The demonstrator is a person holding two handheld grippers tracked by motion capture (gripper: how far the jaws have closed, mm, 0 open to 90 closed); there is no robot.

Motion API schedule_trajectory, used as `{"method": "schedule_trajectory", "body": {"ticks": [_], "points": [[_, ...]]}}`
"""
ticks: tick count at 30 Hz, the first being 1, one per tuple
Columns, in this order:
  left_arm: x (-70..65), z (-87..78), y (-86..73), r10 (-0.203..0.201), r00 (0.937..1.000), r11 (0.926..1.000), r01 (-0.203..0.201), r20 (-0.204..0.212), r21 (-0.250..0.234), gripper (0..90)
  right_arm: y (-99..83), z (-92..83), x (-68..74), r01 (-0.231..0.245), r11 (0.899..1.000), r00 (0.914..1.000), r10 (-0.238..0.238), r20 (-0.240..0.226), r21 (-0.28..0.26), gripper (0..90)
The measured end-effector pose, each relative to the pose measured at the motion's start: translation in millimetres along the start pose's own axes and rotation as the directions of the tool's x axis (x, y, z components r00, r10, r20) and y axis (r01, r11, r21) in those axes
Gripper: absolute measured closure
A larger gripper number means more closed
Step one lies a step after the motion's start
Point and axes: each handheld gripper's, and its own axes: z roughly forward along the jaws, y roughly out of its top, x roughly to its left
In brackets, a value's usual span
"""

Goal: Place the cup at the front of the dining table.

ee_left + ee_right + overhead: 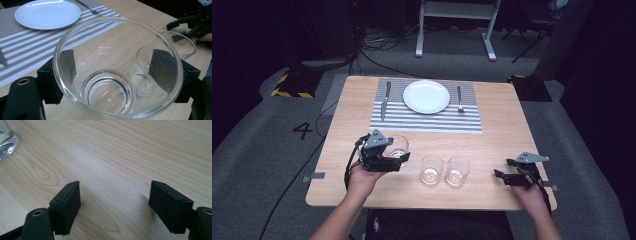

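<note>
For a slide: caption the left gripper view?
Left gripper's black fingers flank a clear round drinking glass near the white round plate.

Left gripper (pixel 117 75) view: knife (pixel 2 58) cut off at left edge, only blade sliver visible. Fork (pixel 87 7) handle cut by top edge. Held glass (pixel 117 70) base runs past bottom edge. Right gripper view: glass (pixel 6 141) cropped at top-left corner. High view: glass (pixel 398 148) partly hidden behind left gripper (pixel 388 159).
</note>
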Motion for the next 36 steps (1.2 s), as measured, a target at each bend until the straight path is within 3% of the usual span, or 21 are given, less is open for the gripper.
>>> {"method": "schedule_trajectory", "body": {"ticks": [5, 16, 24, 31, 33, 36], "points": [[1.5, -3.7, 11.7, 0.020, 0.9996, 0.9997, -0.020, -0.020, -0.016, 19.1, 0.1, 0.0, 0.1, -0.003, 1.000, 1.0000, 0.003, 0.000, 0.000, 25.7], [10.4, -6.3, 35.1, -0.002, 0.9986, 0.9980, -0.001, -0.053, -0.063, 19.1, 0.1, -0.1, 0.1, 0.000, 1.000, 1.0000, 0.000, 0.000, 0.001, 25.7], [22.9, 1.0, 53.9, -0.016, 0.9964, 0.9953, 0.008, -0.083, -0.097, 19.2, 0.1, 0.0, 0.2, -0.003, 1.000, 1.0000, 0.003, 0.000, 0.000, 25.6], [26.7, 6.7, 66.6, 0.023, 0.9885, 0.9907, -0.042, -0.149, -0.129, 19.2, 0.1, 0.0, 0.1, -0.001, 1.000, 1.0000, 0.001, 0.000, 0.000, 25.6], [28.9, 10.9, 71.1, 0.014, 0.9898, 0.9913, -0.032, -0.142, -0.128, 19.2, 0.1, 0.0, 0.2, -0.002, 1.000, 1.0000, 0.002, 0.000, 0.000, 25.6], [34.0, 16.7, 78.5, 0.031, 0.9897, 0.9929, -0.046, -0.140, -0.110, 19.2, 0.1, 0.0, 0.1, -0.002, 1.000, 1.0000, 0.002, 0.000, 0.000, 25.6]]}}
